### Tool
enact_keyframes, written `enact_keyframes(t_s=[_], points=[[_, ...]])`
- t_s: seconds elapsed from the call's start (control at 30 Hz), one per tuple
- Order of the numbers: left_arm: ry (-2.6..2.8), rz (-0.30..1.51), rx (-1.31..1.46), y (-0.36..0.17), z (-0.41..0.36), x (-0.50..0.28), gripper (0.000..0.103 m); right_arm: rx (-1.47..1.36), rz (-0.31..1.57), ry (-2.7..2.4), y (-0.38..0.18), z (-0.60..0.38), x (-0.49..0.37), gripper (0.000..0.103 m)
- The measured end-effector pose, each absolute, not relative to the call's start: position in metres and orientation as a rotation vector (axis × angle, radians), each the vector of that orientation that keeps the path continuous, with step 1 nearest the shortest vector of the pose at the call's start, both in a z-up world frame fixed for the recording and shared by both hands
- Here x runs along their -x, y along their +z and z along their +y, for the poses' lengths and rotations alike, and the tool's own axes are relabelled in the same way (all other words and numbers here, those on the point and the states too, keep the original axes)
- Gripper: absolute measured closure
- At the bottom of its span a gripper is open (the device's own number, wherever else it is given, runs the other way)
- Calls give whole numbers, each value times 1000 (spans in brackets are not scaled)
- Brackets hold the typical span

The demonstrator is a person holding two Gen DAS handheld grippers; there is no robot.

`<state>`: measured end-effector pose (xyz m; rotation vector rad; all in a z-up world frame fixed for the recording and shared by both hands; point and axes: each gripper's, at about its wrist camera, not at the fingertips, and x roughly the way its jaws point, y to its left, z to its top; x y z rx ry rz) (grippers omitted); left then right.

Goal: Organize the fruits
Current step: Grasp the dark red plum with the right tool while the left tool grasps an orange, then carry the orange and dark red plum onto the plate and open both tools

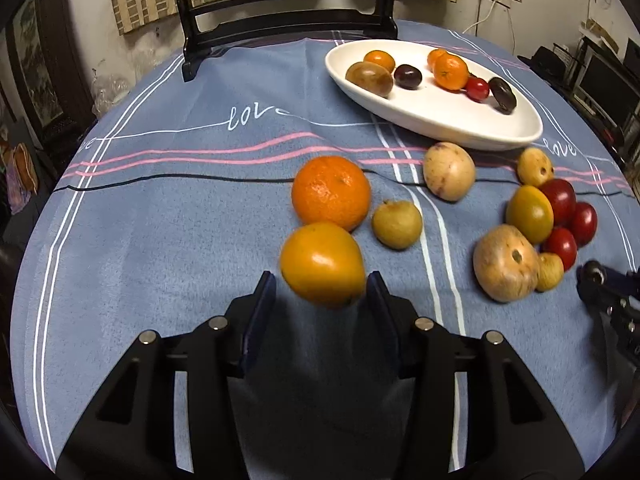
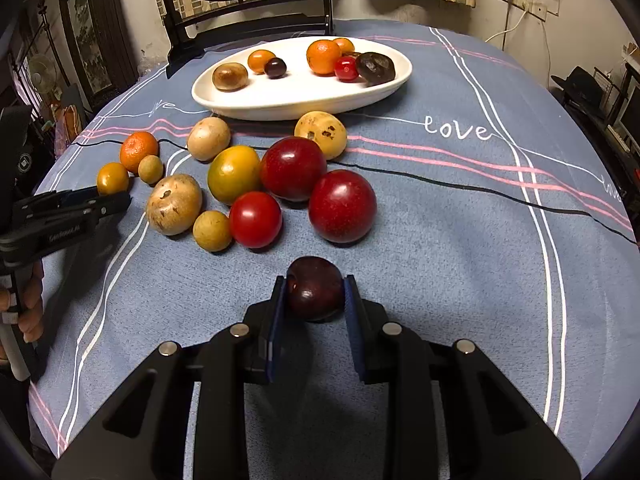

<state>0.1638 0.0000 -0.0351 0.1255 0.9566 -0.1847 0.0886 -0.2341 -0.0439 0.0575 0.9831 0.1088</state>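
Left wrist view: a smooth, glossy orange fruit (image 1: 322, 264) sits between the wide-spread fingers of the left claw (image 1: 321, 286), the right finger at its skin, no firm hold visible. A dimpled tangerine (image 1: 331, 193) lies just beyond, nearer the oval white ceramic dish (image 1: 460, 120). On the fuzzy blue tabletop (image 2: 460, 240), the right claw (image 2: 315, 294) pinches a dark round plum (image 2: 315, 294), well short of the dish, with red plums (image 2: 342, 206) between.

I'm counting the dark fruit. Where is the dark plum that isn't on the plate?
In the right wrist view, the dark plum sits between the right gripper fingers, nearer than the red fruit cluster.
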Motion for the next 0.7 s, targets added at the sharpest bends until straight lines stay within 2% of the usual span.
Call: enact_keyframes(t_s=[0.03,0.27,0.7], points=[[-187,953,-124,-35,0,-165,63,-58,984,109,-44,-235,-89,75],[-192,932,-131,-35,-2,-163,64,-58,985,108,-44,-234,-88,75],[-251,843,-132,0,-11,-142,64,-90,959,114,-30,-240,-82,75]])
